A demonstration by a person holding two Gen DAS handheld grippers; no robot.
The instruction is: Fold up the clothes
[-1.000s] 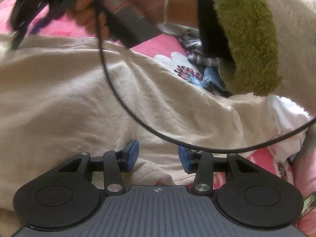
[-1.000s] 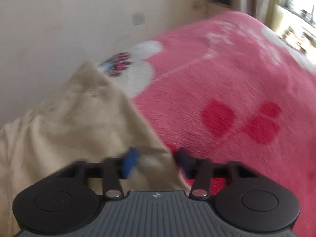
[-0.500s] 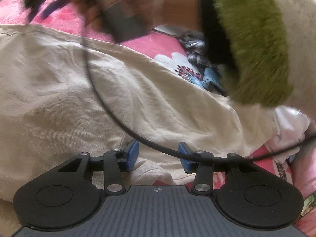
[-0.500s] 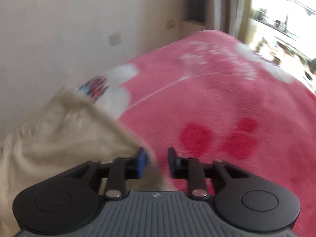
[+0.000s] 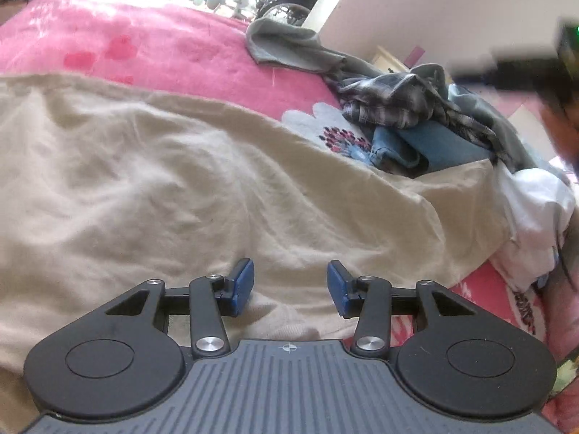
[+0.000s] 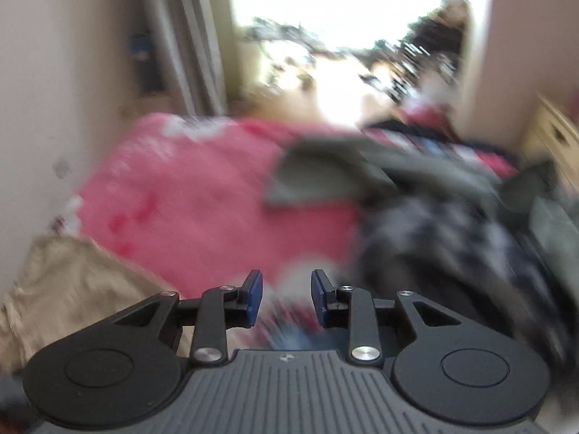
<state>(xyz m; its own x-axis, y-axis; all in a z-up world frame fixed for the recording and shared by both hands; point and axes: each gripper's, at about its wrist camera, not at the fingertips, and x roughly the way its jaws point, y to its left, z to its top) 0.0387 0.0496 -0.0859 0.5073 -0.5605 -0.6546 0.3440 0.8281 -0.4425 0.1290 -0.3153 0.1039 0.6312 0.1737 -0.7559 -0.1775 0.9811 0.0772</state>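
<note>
- Pink blanket (image 5: 173,50) carries a cream garment (image 5: 181,188), spread but wrinkled
- Left gripper (image 5: 289,285) hovers over its hem, jaws apart, empty
- Right gripper (image 6: 286,296), blurred, gapes empty
- Next, I judge: pinch an edge

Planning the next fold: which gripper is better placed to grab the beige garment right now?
Probably left. The left gripper hangs open directly over the beige garment, near its edge. The right gripper is open too, but its blurred view faces the pile of clothes, the beige cloth off to its side.
</note>
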